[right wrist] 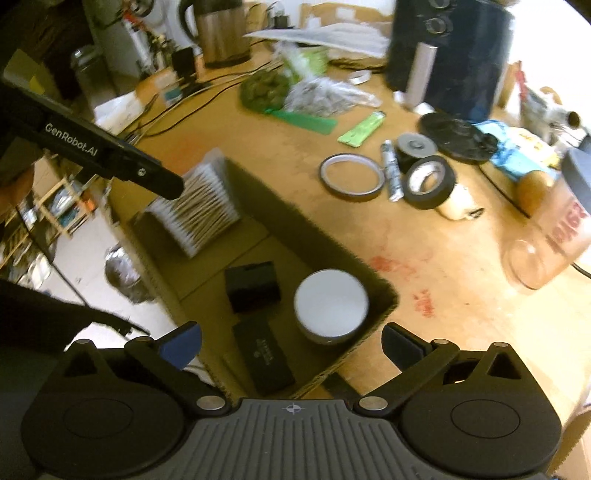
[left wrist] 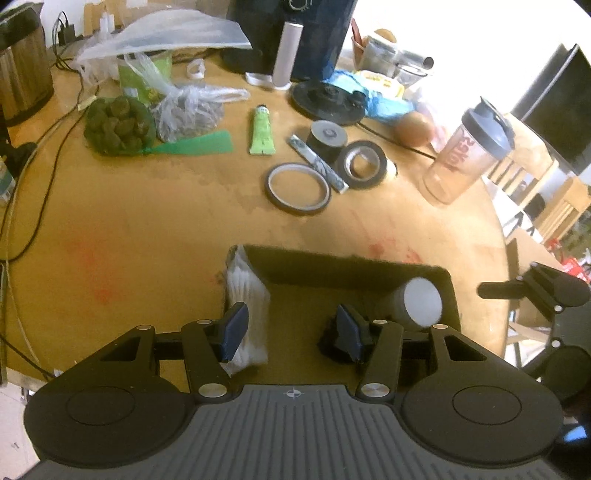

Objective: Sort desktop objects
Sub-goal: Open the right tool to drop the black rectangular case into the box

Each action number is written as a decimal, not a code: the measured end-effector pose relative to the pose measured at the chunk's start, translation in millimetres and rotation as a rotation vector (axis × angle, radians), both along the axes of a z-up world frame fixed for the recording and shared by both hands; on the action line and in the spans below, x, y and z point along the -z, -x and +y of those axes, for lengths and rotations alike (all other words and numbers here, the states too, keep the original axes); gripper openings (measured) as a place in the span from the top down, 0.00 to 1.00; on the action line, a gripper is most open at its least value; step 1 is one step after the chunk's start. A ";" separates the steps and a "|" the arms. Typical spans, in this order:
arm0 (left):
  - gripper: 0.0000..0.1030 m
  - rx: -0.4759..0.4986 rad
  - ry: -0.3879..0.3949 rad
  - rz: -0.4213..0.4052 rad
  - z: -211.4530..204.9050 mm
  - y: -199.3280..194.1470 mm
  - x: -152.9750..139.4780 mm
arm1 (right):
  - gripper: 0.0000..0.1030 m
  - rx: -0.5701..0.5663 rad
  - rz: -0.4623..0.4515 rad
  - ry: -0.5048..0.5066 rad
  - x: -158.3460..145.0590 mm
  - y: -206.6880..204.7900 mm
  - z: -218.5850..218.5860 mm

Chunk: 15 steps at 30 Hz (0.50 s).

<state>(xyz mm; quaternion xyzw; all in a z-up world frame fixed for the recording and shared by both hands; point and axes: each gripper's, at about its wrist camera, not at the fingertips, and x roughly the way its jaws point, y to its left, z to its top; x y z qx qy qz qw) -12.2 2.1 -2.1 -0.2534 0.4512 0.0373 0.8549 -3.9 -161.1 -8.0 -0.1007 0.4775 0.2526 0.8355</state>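
The wooden table (left wrist: 155,229) is crowded along its far side. A thin tape ring (left wrist: 298,189) lies flat near the middle, with a silver stick packet (left wrist: 318,163) just beside it and a thick black tape roll (left wrist: 364,164) on the packet's other side. Behind these stands a small black cylinder with a grey top (left wrist: 327,137). A green tube (left wrist: 262,130) lies further left, near a green plastic strip (left wrist: 192,144), a net bag of dark green lumps (left wrist: 118,123) and a clear bag of grey bits (left wrist: 188,110). A dark appliance (left wrist: 291,33) stands at the back with a grey cylinder (left wrist: 288,51) upright before it. A shaker bottle with a grey lid (left wrist: 467,155) lies tilted at the right. Cables (left wrist: 55,155) run along the left edge.

Nearest the cameras sits an open cardboard box (right wrist: 266,206). Inside it are a pack of cotton swabs (right wrist: 199,206) leaning at one end, a small black block (right wrist: 252,286), a flat black case with pale lettering (right wrist: 264,356) and a round tin with a white lid (right wrist: 331,304) in the corner.

The left gripper (left wrist: 291,332) hovers over the box, its blue-padded fingers part-way apart with nothing pressed between them; one finger is next to the swab pack. The right gripper (right wrist: 291,349) hangs above the tin and case, fingers spread wide and empty.
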 end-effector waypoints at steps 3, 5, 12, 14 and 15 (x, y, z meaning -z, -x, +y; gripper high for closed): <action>0.48 0.005 -0.022 -0.011 1.3 -4.0 -1.4 | 0.00 0.073 -0.030 0.023 -0.6 -4.6 -6.8; 0.42 0.017 -0.050 -0.022 0.5 -6.3 -2.7 | 0.00 0.119 -0.051 0.049 -1.3 -7.9 -12.0; 0.34 0.038 -0.126 -0.048 1.9 -16.1 -6.3 | 0.00 0.207 -0.067 0.086 1.7 -18.0 -26.2; 0.33 0.042 -0.130 -0.044 6.0 -19.9 -4.6 | 0.00 0.232 -0.054 0.077 3.2 -21.3 -30.4; 0.33 0.158 -0.142 -0.046 8.0 -20.9 -4.1 | 0.00 0.241 -0.050 0.073 3.7 -22.2 -31.7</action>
